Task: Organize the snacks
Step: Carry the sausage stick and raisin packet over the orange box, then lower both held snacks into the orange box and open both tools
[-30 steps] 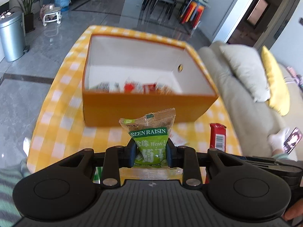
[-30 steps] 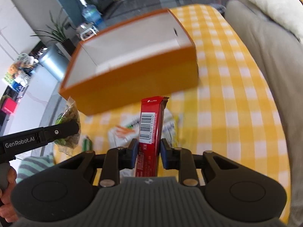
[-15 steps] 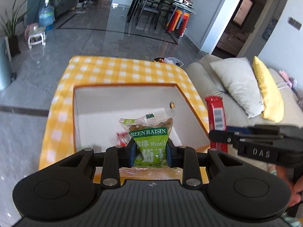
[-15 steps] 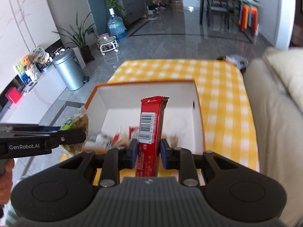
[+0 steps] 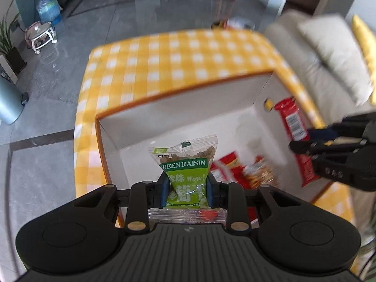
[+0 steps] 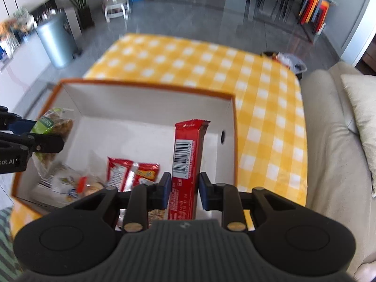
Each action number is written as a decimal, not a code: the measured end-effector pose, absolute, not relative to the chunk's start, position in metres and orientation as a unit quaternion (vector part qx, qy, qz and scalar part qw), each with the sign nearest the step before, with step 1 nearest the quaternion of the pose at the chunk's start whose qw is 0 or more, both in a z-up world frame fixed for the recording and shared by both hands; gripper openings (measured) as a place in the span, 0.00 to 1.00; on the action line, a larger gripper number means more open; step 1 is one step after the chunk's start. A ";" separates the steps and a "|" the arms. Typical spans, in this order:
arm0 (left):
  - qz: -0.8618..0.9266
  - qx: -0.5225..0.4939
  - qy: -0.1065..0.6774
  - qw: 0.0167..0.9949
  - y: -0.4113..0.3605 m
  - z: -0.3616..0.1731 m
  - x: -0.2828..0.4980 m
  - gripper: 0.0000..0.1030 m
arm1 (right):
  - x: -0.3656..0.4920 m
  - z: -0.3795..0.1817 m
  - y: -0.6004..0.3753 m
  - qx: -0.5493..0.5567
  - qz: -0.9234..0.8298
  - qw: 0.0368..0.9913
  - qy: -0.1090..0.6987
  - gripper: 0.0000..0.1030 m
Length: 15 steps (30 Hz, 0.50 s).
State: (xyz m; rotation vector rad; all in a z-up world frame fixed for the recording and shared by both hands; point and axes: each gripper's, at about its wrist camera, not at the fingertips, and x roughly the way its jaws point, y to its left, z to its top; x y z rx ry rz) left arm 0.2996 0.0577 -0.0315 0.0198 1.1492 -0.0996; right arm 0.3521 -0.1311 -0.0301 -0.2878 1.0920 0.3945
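My left gripper (image 5: 188, 191) is shut on a green raisin packet (image 5: 186, 164) and holds it over the left part of the orange box (image 5: 178, 94). My right gripper (image 6: 184, 191) is shut on a long red snack bar (image 6: 186, 159) and holds it upright over the right part of the same box (image 6: 150, 87). The box has white inner walls and holds several snack packets (image 6: 131, 174) on its floor. The right gripper with the red bar (image 5: 292, 127) shows at the right of the left wrist view. The left gripper with the raisin packet (image 6: 52, 124) shows at the left of the right wrist view.
The box stands on a table with a yellow checked cloth (image 6: 211, 63). A beige sofa (image 6: 336, 141) with cushions runs along the table's right side. A metal bin (image 6: 56, 40), plants and a water bottle stand on the grey floor beyond.
Both grippers have moved forward and down from in front of the box to above its open inside, each still holding its snack. The box contents are now closer below.
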 end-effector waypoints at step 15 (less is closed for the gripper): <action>-0.014 0.077 0.603 0.794 0.043 -0.092 0.331 0.33 | 0.361 -0.096 -0.100 -0.273 0.162 0.762 0.564 0.22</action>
